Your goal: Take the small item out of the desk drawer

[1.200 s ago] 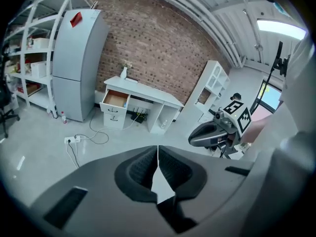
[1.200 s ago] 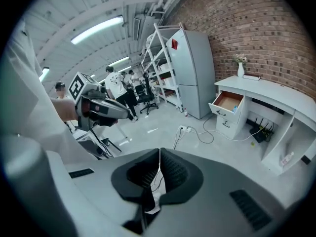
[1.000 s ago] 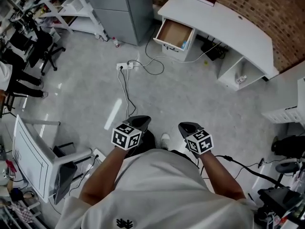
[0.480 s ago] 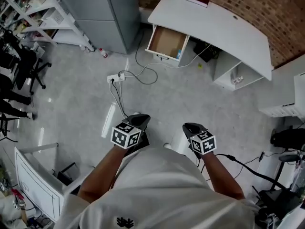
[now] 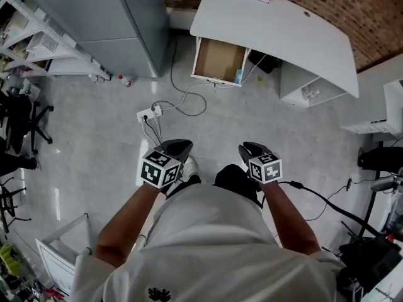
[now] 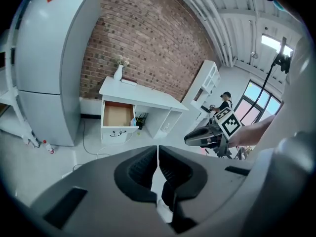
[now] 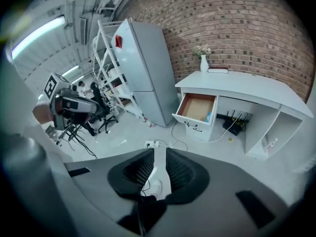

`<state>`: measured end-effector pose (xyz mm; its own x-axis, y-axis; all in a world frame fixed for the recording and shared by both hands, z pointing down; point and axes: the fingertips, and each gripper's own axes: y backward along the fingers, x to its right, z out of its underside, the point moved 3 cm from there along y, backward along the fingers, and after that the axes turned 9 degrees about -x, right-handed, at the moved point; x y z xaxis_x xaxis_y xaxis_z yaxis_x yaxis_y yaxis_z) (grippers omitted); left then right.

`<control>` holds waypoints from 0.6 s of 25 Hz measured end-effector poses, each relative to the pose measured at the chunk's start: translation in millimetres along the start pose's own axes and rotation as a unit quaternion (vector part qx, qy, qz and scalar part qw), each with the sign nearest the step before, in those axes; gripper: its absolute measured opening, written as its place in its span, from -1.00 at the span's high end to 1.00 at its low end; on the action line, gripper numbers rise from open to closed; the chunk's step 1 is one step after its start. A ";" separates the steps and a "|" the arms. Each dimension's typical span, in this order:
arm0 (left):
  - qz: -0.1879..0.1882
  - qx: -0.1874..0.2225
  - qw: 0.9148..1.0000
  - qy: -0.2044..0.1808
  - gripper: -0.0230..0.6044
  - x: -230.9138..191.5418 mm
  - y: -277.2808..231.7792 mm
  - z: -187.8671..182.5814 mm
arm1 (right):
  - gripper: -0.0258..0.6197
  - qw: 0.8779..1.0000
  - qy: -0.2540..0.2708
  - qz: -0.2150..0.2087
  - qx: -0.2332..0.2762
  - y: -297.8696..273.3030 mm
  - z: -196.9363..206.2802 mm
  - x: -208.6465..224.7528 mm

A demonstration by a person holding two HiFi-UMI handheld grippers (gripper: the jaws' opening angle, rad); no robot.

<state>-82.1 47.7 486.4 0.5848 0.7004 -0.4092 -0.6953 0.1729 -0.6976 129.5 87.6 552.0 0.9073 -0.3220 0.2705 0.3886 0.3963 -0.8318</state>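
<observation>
A white desk stands against the brick wall with its drawer pulled out. The drawer's brown floor is bare except for a small blue item in its front right corner, also seen in the right gripper view as the blue item. Both grippers are held in front of the person's body, well short of the desk. My left gripper is shut and holds nothing. My right gripper has its jaws opening, with a narrow gap and nothing between them.
A tall grey cabinet stands left of the desk. A power strip and loose cables lie on the floor between me and the drawer. A white rack, a small bottle and an office chair are to the left.
The person has walked toward the desk, so the drawer and cabinet appear nearer and larger. Both grippers stay held in front of the body.
</observation>
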 end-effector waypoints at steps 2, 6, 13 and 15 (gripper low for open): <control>0.000 0.001 1.000 0.001 0.84 -19.4 2.0 -10.1 | 0.62 1.000 -0.009 0.013 -0.002 -14.4 -18.6 6.3; -0.005 0.015 1.000 0.027 0.83 -56.4 -4.6 -36.6 | 0.62 0.999 -0.033 0.030 -0.006 -48.3 -57.7 35.7; -0.027 0.013 0.998 0.048 0.84 -109.1 -32.5 -99.1 | 0.60 0.995 -0.074 0.066 -0.009 -119.0 -137.2 135.0; -0.036 0.007 0.998 0.055 0.84 -126.6 -41.6 -121.7 | 0.59 0.993 -0.085 0.080 -0.012 -139.4 -163.1 167.7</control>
<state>-76.3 -132.5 495.7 0.6752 0.6052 -0.4217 -0.6554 0.2297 -0.7196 201.3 -161.9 634.3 0.9718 -0.1063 0.2105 0.2357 0.4094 -0.8814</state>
